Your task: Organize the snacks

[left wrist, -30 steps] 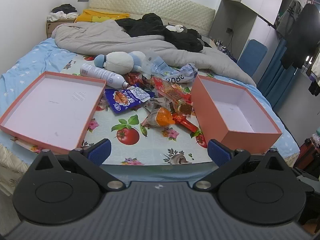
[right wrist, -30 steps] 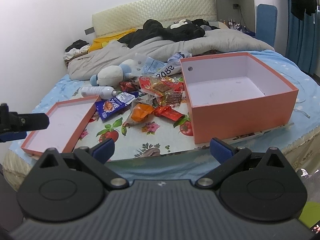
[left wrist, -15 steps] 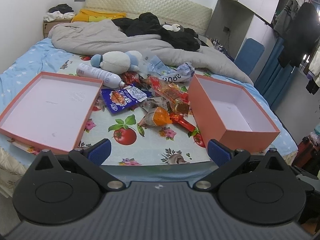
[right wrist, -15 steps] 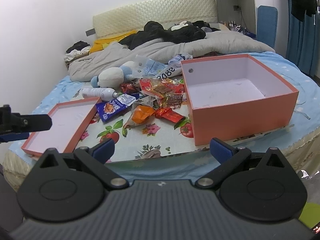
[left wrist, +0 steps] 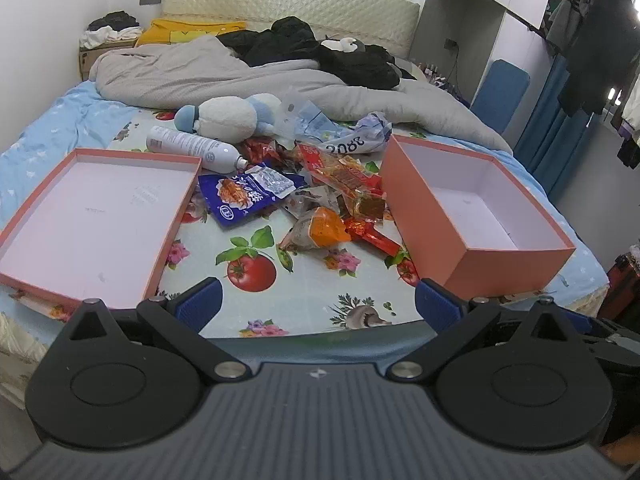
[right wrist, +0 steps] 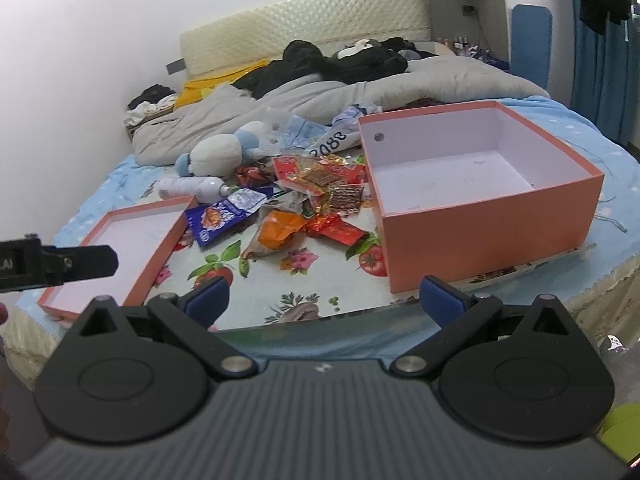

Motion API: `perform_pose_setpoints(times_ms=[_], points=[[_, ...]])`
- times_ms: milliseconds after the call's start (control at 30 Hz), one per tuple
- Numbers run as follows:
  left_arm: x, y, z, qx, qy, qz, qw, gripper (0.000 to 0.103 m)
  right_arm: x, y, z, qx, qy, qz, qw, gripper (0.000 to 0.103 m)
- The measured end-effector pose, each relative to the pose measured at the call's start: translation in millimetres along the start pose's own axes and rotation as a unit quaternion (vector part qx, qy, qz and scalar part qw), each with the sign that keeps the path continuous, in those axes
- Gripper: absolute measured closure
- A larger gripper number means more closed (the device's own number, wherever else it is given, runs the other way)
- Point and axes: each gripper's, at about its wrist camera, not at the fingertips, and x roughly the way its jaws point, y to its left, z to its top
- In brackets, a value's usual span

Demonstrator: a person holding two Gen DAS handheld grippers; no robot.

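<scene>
Snack packets (left wrist: 320, 196) heaped on bed (left wrist: 304, 304), between shallow lid (left wrist: 96, 216) and deep box (left wrist: 472, 216). You hold left hand-held gripper (left wrist: 318, 300) and right hand-held gripper (right wrist: 324, 296) wide, empty, short of pile. Packets light, crinkly, slippery; pinch orange packet (right wrist: 280, 230) by sealed edge

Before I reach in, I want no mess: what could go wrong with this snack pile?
The snack packets overlap, so gripping the orange packet may drag its neighbours. The spray bottle lies on its side beside them and could roll. The deep box sits near the bed's edge; a nudge might shift it.
</scene>
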Motion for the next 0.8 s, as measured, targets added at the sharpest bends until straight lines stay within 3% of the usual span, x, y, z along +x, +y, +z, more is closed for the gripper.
perform_pose_setpoints(times_ms=[367, 800], points=[[22.0, 6.2, -2.6, -0.008, 0.004, -0.002, 1.0000, 0.000, 13.8, -5.4, -2.9, 0.009, 0.022, 0.021, 1.000, 0.004], [20.6, 16.6, -9.6, -0.008, 0.010, 0.000, 0.9999, 0.000, 13.3, -3.5, -5.4, 0.007, 0.014, 0.022, 1.000, 0.004]])
